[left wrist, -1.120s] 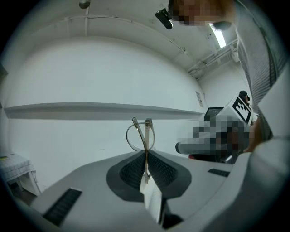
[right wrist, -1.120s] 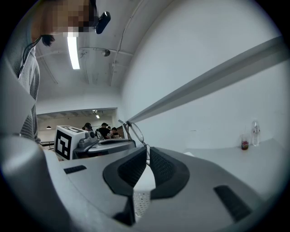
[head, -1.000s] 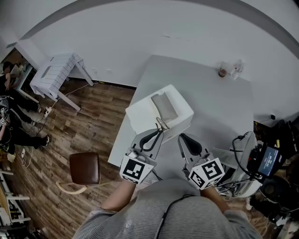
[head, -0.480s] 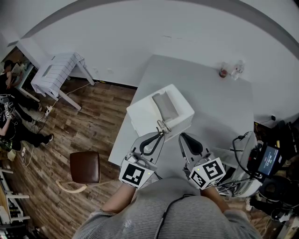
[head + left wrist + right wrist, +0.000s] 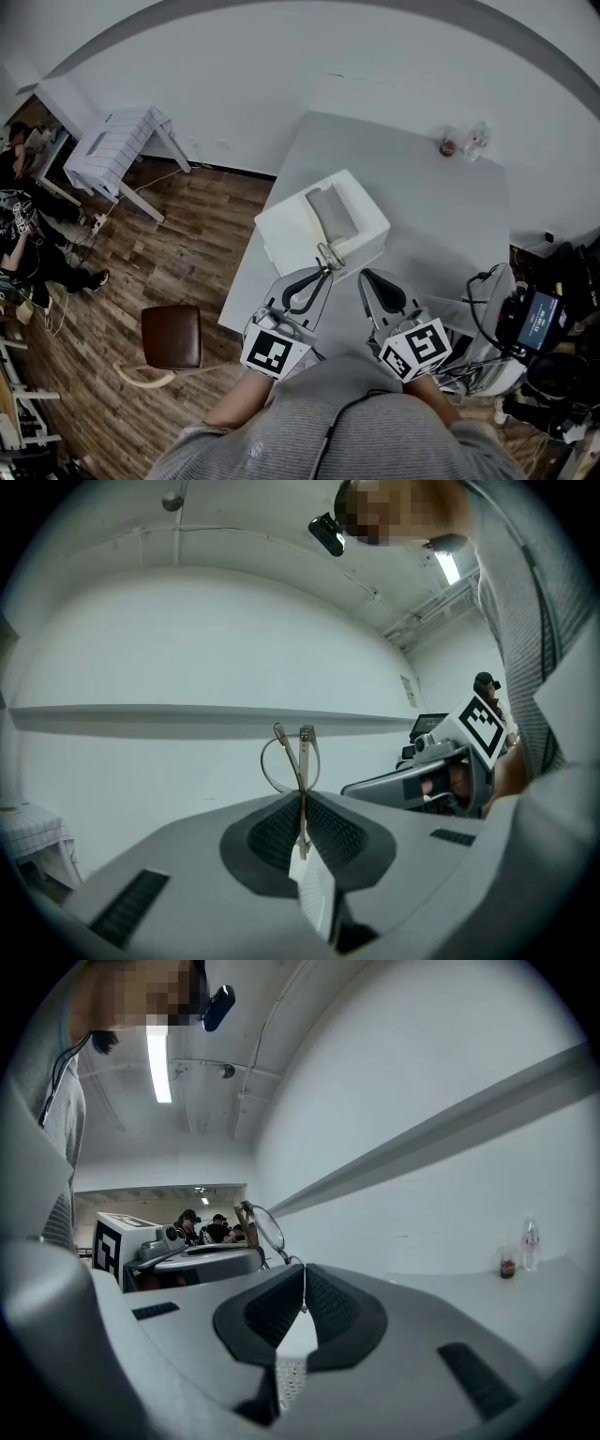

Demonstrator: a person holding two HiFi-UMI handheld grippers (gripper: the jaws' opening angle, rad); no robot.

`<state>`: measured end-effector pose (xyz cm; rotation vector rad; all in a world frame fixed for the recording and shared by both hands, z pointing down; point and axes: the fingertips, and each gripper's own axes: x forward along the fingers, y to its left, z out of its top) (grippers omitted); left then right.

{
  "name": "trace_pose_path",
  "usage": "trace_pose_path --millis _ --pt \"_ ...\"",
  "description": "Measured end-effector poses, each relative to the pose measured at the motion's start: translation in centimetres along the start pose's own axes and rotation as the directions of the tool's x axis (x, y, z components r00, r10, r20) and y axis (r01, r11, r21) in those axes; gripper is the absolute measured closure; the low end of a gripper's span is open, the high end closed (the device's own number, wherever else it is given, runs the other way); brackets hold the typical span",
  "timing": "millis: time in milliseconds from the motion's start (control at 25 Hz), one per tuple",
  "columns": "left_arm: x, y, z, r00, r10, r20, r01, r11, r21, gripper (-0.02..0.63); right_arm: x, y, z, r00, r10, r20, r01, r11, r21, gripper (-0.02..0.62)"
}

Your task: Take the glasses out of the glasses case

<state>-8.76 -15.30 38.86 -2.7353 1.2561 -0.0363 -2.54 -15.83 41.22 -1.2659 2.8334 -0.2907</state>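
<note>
Left gripper (image 5: 302,803) fingers clamped on thin wire-framed glasses (image 5: 292,757); the frame sticks out past the fingertips, by the near edge of the white box (image 5: 281,234). Grey rectangular glasses case (image 5: 330,212) sits on that box. Right gripper (image 5: 303,1290) fingers together, empty.

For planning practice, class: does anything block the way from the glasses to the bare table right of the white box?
Nothing visible does. The left claw grips the glasses over the near edge of the white box; the right claw sits beside them.
</note>
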Motion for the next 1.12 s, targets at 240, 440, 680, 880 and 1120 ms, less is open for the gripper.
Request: trace_pose_path --millis 240,440,680,880,1120 --pt "0.10 -0.22 -0.03 1.000 -0.002 -0.004 0.002 1.000 0.013 0.580 -0.39 -0.20 0.40 1.000 -0.014 0.005 0.014 1.000 -0.016 0.581" --pt "0.21 -0.02 0.13 1.000 0.003 0.001 -0.003 1.000 0.004 0.580 -0.40 -0.23 0.79 1.000 -0.008 0.014 0.008 1.000 -0.003 0.581" --pt "0.35 -0.07 0.12 1.000 0.003 0.007 -0.003 1.000 0.001 0.579 -0.50 -0.29 0.87 1.000 -0.005 0.018 0.005 1.000 0.000 0.581" --pt "0.38 -0.01 -0.05 1.000 0.006 0.004 -0.006 1.000 -0.005 0.580 -0.48 -0.35 0.83 1.000 -0.003 0.020 0.003 1.000 0.009 0.581" --pt "0.38 0.15 -0.16 1.000 0.011 -0.001 -0.011 1.000 -0.012 0.579 -0.42 -0.27 0.94 1.000 0.001 0.024 -0.002 1.000 0.012 0.581"
